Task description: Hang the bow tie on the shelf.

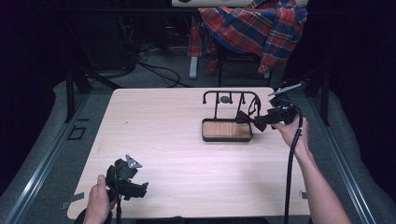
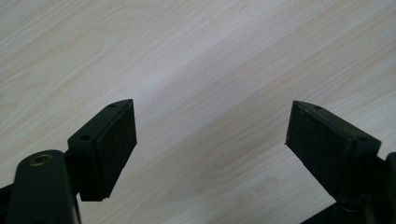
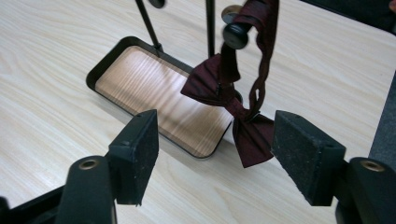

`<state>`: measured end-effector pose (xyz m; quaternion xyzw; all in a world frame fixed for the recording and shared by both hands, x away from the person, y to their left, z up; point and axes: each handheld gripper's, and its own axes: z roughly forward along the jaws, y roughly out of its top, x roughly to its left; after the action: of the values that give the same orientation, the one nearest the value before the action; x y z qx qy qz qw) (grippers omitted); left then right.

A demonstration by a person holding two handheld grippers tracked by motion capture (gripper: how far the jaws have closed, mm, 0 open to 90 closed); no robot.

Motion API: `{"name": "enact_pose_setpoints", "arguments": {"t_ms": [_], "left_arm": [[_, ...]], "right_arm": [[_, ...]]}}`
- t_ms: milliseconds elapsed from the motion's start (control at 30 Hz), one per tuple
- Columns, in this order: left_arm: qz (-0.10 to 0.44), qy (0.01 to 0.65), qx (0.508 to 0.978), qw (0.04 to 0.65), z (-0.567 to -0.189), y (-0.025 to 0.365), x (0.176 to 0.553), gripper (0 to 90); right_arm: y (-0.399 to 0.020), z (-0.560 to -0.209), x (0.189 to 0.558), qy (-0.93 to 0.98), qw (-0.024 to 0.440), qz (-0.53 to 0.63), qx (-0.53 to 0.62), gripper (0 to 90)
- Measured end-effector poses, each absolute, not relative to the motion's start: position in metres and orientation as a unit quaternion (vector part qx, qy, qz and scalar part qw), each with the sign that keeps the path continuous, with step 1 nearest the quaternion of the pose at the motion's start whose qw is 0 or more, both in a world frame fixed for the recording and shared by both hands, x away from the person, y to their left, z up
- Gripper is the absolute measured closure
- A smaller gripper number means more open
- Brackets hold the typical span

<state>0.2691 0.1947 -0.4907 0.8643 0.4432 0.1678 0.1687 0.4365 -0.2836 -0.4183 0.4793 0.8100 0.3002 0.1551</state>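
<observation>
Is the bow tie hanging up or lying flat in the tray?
Hanging up. The bow tie dangles by its strap from a peg on the black rack, beside the tray. The right claw is open around it.

Your left hand [image 1: 99, 199] at 7 o'clock, left gripper [image 2: 210, 140] low, jaws spread wide, nothing between. Your right arm [image 1: 317, 186] stretched toward 2 o'clock, right gripper [image 3: 215, 149] jaws apart, unclamped.

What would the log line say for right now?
left gripper: open, over bare table | right gripper: open, at bow tie | bow tie: hanging on stand
</observation>
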Motion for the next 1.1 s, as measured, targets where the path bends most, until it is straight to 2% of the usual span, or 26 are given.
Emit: {"name": "enact_pose_setpoints", "arguments": {"t_ms": [167, 500, 833, 1100], "left_arm": [[0.168, 0.444, 0.863, 0.17, -0.491, 0.195, 0.269, 16.4], [0.169, 0.442, 0.865, 0.168, -0.49, 0.195, 0.269, 16.5], [0.167, 0.444, 0.864, 0.168, -0.491, 0.194, 0.269, 16.4], [0.168, 0.442, 0.865, 0.168, -0.49, 0.194, 0.269, 16.5]], "right_arm": [[-0.278, -0.415, 0.427, 0.819, 0.166, 0.301, 0.459, 28.8], [-0.266, -0.43, 0.407, 0.847, 0.148, 0.278, 0.429, 15.7], [-0.254, -0.445, 0.388, 0.869, 0.129, 0.256, 0.403, 11.3], [-0.253, -0.476, 0.366, 0.891, 0.09, 0.219, 0.389, 8.1]]}}
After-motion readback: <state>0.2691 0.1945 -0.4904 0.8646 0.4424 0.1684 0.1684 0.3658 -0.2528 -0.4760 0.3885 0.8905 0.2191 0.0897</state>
